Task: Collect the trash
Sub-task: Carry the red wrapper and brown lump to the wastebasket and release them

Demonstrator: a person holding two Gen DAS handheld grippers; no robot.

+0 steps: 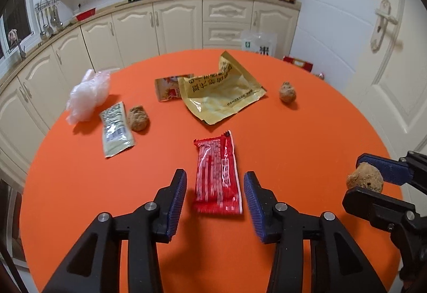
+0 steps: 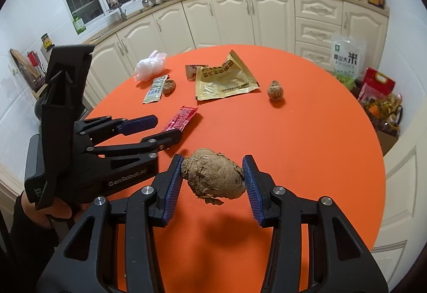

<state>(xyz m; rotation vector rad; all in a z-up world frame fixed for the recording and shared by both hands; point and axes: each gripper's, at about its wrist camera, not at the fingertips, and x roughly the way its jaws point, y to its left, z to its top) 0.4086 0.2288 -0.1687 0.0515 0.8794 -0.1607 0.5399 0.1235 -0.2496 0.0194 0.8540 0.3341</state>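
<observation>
Legibly, left gripper body reads "GenRobot.AI".

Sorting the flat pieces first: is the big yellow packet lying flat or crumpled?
Crumpled: the big yellow packet has one torn corner standing up off the orange table, with creases across it.

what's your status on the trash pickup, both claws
Right claw shut on brown paper wad, lifted clear. Left claw open over red wrapper on orange table. Nothing in the way.

"GenRobot.AI" is printed on the left claw; the rice bag perhaps reads "米".
</observation>
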